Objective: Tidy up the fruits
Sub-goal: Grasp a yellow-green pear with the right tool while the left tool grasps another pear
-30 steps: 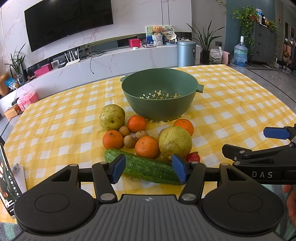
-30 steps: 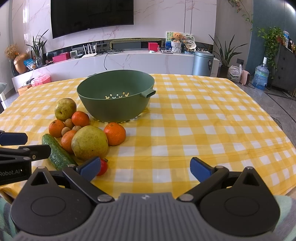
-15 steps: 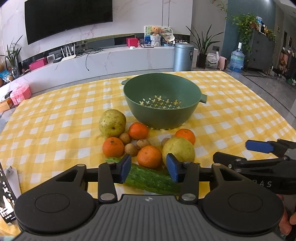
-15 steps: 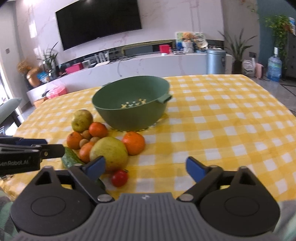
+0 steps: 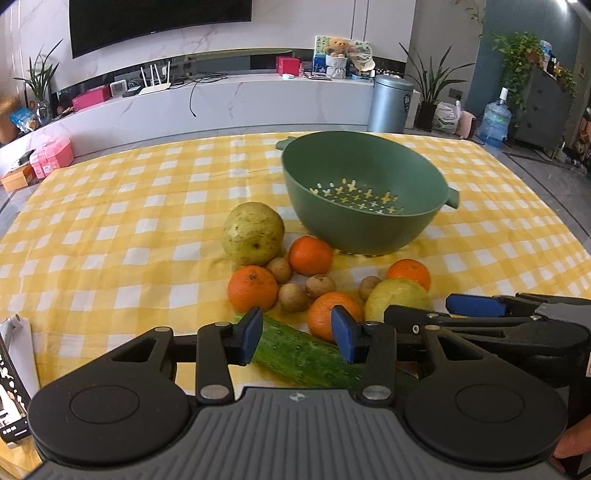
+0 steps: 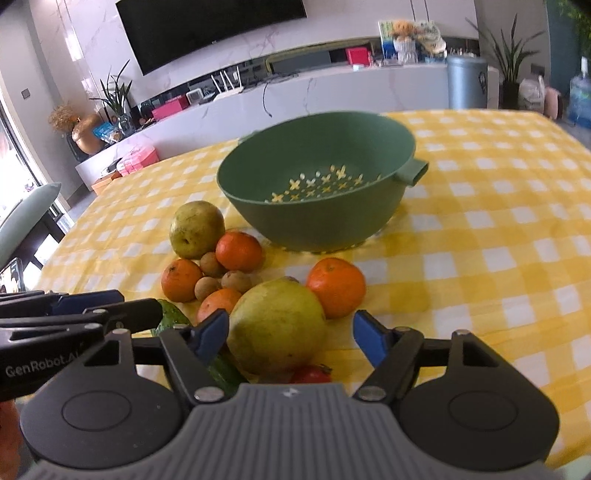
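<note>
Four oranges [image 5: 252,288], two pears [image 6: 276,325], four brown fruits [image 5: 292,297], one cucumber [image 5: 295,350] before empty colander [image 5: 364,192], tomato [image 6: 311,373] (right view only), left gripper [image 5: 296,336] jaws apart astride cucumber, right gripper [image 6: 290,334] jaws closing, apart around pear.

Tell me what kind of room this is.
Most likely a home living room: a wall-mounted television above a long marble media shelf, houseplants, and a table with a yellow checked cloth.

A green colander [image 5: 364,206] stood on a yellow-and-white checked tablecloth [image 5: 110,236]. Orange tangerines [image 5: 252,288], brown longans [image 5: 293,297], yellow-green pears [image 6: 275,325], a dark green cucumber [image 5: 299,354] and a red tomato [image 6: 310,373] lay beside it.
</note>
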### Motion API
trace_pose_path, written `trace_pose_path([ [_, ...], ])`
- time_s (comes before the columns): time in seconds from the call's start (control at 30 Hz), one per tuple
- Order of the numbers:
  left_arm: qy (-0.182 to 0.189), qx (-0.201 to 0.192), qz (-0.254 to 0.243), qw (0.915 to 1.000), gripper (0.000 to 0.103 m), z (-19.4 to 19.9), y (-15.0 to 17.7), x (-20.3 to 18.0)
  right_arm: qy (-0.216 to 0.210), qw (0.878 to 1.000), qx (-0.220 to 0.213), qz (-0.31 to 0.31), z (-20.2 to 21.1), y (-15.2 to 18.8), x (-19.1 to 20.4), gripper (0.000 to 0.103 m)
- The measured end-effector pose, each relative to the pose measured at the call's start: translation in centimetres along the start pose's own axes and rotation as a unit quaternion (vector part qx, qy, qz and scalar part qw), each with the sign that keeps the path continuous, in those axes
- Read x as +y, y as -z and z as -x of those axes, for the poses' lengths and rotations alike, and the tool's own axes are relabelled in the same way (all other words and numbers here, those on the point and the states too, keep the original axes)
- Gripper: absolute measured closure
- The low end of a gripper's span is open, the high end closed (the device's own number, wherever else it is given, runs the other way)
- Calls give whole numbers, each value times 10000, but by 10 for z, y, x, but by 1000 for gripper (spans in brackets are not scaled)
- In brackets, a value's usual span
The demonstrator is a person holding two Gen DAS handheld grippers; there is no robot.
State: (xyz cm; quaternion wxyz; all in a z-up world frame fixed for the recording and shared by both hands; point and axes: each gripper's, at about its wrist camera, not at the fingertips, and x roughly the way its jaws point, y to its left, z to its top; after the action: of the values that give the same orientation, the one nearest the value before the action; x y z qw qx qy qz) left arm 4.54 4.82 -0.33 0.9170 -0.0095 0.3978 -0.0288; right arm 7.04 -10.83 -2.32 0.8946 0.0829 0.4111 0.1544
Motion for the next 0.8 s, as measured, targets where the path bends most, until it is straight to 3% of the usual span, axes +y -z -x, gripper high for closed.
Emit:
trace_pose_path([
  [0.33,30,23,48,10000,53,-10,3,10,-267,9987,299,-326,-20,3,-1,37],
  [0.8,117,18,255,9996,52,-11,-1,21,-305,9993,145,-182,-13,4,-1,39],
])
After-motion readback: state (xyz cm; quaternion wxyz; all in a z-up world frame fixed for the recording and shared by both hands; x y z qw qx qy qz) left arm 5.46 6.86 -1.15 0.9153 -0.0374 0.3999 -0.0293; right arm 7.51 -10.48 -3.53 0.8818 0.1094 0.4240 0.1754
